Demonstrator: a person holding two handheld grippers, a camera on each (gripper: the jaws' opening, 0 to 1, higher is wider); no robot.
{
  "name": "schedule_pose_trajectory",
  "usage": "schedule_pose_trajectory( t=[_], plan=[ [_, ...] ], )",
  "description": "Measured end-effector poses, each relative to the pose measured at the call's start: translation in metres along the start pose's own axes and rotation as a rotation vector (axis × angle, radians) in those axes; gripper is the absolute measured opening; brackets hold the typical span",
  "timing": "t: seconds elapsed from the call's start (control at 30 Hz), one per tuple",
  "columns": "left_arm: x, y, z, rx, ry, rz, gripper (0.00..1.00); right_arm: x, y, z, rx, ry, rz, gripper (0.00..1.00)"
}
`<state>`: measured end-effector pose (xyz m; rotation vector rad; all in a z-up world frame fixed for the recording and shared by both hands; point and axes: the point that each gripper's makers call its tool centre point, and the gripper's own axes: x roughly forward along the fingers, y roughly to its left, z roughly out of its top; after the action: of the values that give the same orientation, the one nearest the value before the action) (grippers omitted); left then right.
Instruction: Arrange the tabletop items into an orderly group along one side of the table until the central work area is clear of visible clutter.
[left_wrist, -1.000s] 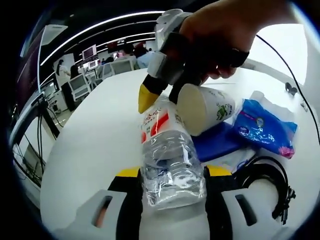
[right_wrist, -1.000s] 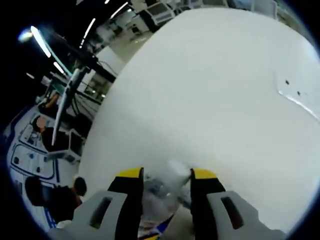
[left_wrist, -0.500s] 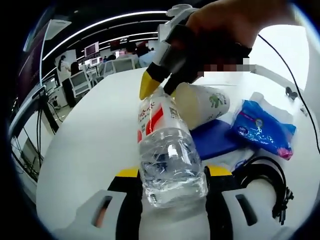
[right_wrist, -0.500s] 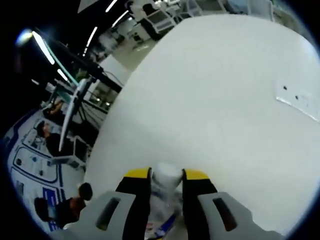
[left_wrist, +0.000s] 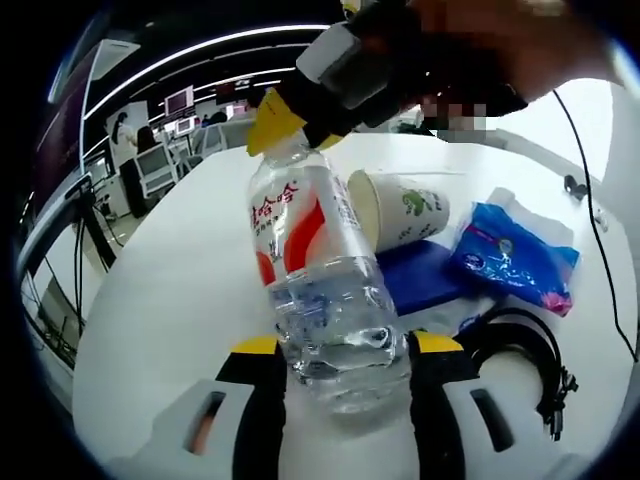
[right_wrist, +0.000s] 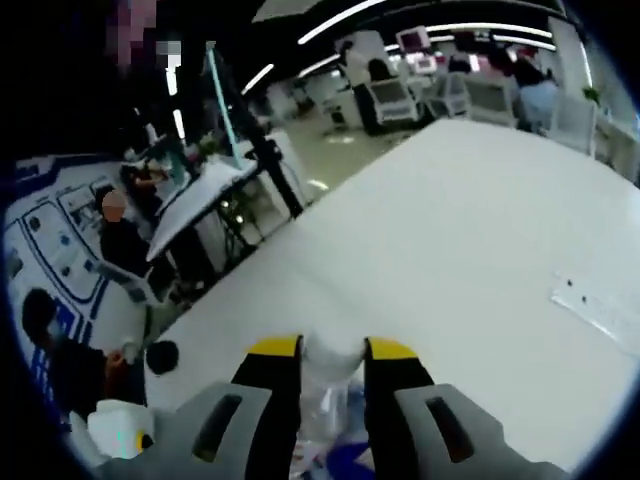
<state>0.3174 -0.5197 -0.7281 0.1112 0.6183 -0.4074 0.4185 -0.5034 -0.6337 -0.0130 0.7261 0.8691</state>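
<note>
White table (left_wrist: 170, 290): I hold the water bottle (left_wrist: 315, 270) with 2 grippers, left gripper (left_wrist: 335, 350) clamping its base, right gripper (right_wrist: 333, 352) pinching its cap, long axis running between them.

Open-plan office or lab hall — we note ceiling light strips (left_wrist: 200, 55), desk monitors (left_wrist: 180, 103), office chairs (right_wrist: 395, 100), a seated person (right_wrist: 120, 235), a white counter (right_wrist: 480, 230).

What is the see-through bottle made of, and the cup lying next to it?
The water bottle looks like clear, glossy plastic: you can see through it, and light glints on its ridges. The cup seems to be matte white paper with a green print, though coated plastic can't be ruled out.
</note>
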Motion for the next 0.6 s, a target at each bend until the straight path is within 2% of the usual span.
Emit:
schedule_pose_trajectory(
  t=[0.2,0.27,0.4,0.5,0.6],
  plan=[
    [-0.01,-0.003,-0.003,-0.013,-0.01,-0.025,0.44,-0.023,0.04,0.006,-0.259,-0.102,-0.003,0.2],
    [-0.013,-0.004,-0.004,-0.025,-0.021,-0.033,0.44,-0.033,0.056,0.003,-0.331,-0.135,-0.002,0.2],
    [-0.016,-0.009,-0.009,-0.007,-0.003,-0.048,0.43,-0.049,0.089,-0.01,-0.497,-0.183,0.015,0.2],
    [-0.02,-0.012,-0.011,-0.025,-0.008,-0.047,0.42,-0.062,0.097,-0.019,-0.512,-0.195,-0.037,0.2],
    [-0.021,-0.015,-0.014,-0.028,-0.009,-0.047,0.41,-0.073,0.106,-0.029,-0.548,-0.215,-0.058,0.19]
  ],
)
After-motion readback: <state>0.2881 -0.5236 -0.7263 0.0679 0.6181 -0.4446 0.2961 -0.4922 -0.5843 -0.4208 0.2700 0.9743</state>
